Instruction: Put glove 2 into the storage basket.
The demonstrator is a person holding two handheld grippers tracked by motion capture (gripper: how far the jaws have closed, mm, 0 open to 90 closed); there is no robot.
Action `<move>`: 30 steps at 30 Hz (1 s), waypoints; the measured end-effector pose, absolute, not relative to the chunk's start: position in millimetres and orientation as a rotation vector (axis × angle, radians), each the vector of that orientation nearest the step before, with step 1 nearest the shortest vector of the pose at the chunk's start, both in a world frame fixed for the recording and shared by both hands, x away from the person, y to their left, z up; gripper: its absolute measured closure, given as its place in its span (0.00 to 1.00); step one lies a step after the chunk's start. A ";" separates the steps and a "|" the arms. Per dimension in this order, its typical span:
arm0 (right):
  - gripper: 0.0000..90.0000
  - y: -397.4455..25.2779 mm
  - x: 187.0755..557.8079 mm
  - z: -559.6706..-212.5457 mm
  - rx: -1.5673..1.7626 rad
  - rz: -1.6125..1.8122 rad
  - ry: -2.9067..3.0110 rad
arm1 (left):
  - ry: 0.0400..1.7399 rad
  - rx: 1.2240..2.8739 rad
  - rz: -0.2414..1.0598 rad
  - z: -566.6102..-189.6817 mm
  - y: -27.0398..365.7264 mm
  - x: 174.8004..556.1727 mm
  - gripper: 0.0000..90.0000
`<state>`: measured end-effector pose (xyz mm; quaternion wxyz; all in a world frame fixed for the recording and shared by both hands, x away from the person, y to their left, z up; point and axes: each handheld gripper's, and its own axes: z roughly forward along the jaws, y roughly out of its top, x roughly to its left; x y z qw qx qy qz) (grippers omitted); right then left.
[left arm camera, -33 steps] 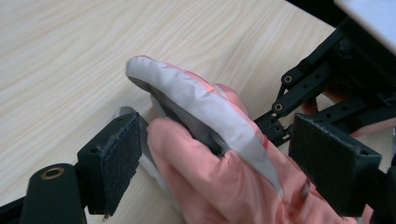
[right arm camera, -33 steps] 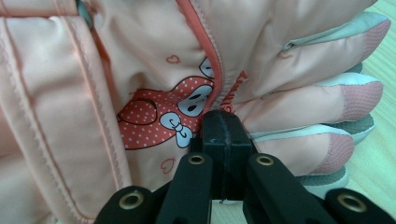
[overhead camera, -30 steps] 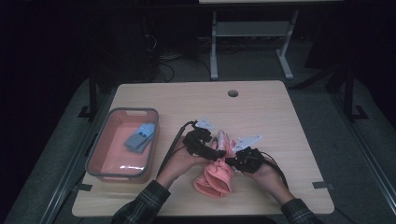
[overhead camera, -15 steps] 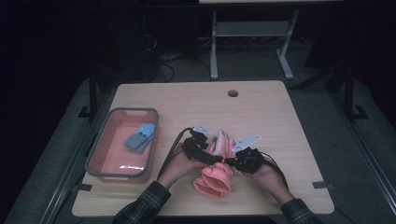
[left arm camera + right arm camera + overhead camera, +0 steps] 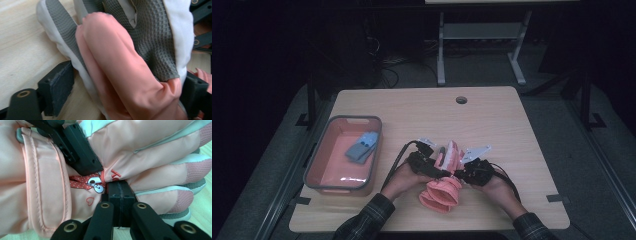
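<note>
A pink padded glove with a grey grip palm is held between both grippers near the table's front edge. My left gripper has its jaws spread around the glove's bulk, one jaw on each side of the pink thumb, clamping it. My right gripper is shut, its pads pinching a fold of the glove's back beside a small printed figure. The left gripper's jaw tip presses the glove just above. In the high view my right gripper sits right of the glove.
A pink tray stands at the table's left with a blue glove in it. A round cable hole lies at the back of the wooden table. Dark floor and a metal stand surround the table.
Both grippers and the glove have shifted slightly toward the front edge, and the glove's cuff hangs lower between the hands. The tray and blue glove have not moved.
</note>
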<state>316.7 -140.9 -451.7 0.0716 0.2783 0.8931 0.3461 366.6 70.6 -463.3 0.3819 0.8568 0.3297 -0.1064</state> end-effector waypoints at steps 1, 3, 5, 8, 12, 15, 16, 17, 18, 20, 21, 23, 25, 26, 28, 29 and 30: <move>1.00 -140.9 316.7 -451.7 0.835 1.040 2.686 | 0.840 2.179 -0.294 -463.8 70.6 366.5 0.22; 1.00 -141.0 316.5 -451.8 0.834 1.039 2.685 | 0.834 2.173 -0.324 -464.2 71.7 367.4 0.27; 1.00 -140.9 316.6 -452.1 0.830 1.041 2.685 | 0.825 2.175 -0.360 -464.9 73.6 369.0 0.34; 1.00 -140.8 316.8 -452.3 0.831 1.042 2.685 | 0.831 2.169 -0.401 -465.6 75.4 370.4 0.44; 1.00 -140.8 316.7 -452.5 0.830 1.043 2.681 | 0.817 2.180 -0.400 -464.2 76.6 370.6 0.54; 1.00 -141.0 316.3 -452.9 0.829 1.052 2.675 | 0.810 2.180 -0.389 -462.9 76.4 369.8 0.61; 1.00 -141.4 316.3 -452.9 0.828 1.052 2.675 | 0.811 2.179 -0.387 -462.4 76.5 369.5 0.62; 1.00 -141.9 316.3 -452.7 0.833 1.055 2.676 | 0.812 2.178 -0.385 -461.9 76.7 369.2 0.63; 1.00 -142.6 316.3 -452.6 0.832 1.063 2.676 | 0.806 2.181 -0.379 -461.5 76.7 369.0 0.63; 1.00 -144.3 316.1 -451.4 0.834 1.073 2.673 | 0.807 2.179 -0.381 -459.7 77.0 369.1 0.64; 0.98 -145.7 315.9 -450.5 0.838 1.091 2.670 | 0.806 2.179 -0.384 -458.9 77.4 369.7 0.65; 0.92 -150.5 316.2 -447.7 0.829 1.118 2.666 | 0.804 2.171 -0.391 -456.6 77.3 369.5 0.65; 0.83 -158.0 314.7 -443.0 0.858 1.168 2.652 | 0.796 2.180 -0.378 -452.9 77.1 369.1 0.65; 0.79 -161.6 313.7 -441.0 0.870 1.183 2.645 | 0.786 2.187 -0.369 -450.4 77.3 368.9 0.65; 0.72 -169.4 311.7 -438.3 0.884 1.203 2.616 | 0.776 2.196 -0.358 -446.2 78.1 368.2 0.65; 0.66 -173.7 311.6 -437.8 0.893 1.214 2.599 | 0.773 2.198 -0.354 -443.8 79.1 368.0 0.65; 0.62 -178.2 311.4 -437.5 0.914 1.216 2.587 | 0.770 2.196 -0.347 -442.2 79.8 367.6 0.65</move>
